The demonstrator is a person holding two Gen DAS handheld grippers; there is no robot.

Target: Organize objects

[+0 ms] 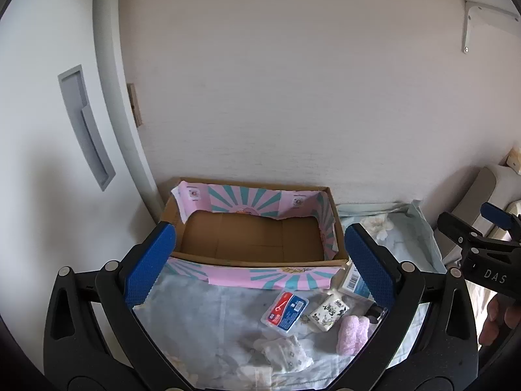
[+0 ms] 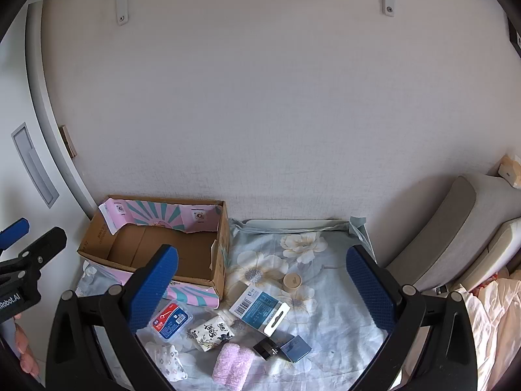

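I see the bed (image 2: 325, 293) with its flowered sheet spread under both of my cameras, pushed against the pale wall, and on it the open cardboard box (image 2: 156, 247) sits at the far left corner, its inside bare brown board with pink and teal striped flaps folded around the rim. My left claw (image 1: 260, 260) hangs with its two blue pads wide apart, holding nothing and touching nothing; the box lies between them further off. My right claw (image 2: 260, 290) is spread just as wide, and nothing is in it; it hangs above the loose items on the sheet. Those items lie in a cluster just in front of the box: a blue and white carton (image 2: 259, 308) with a barcode and a hang tab, a red and blue packet (image 2: 171, 321) near the box's front flap, a tissue pack (image 2: 211, 332) with black lettering beside it, a folded pink cloth (image 2: 232, 363), a white patterned cloth (image 2: 169, 360) at the near left, a small blue box (image 2: 296, 347) touching a small black box (image 2: 265, 348), and a little round beige pot (image 2: 292, 281) standing apart, further back on the sheet.
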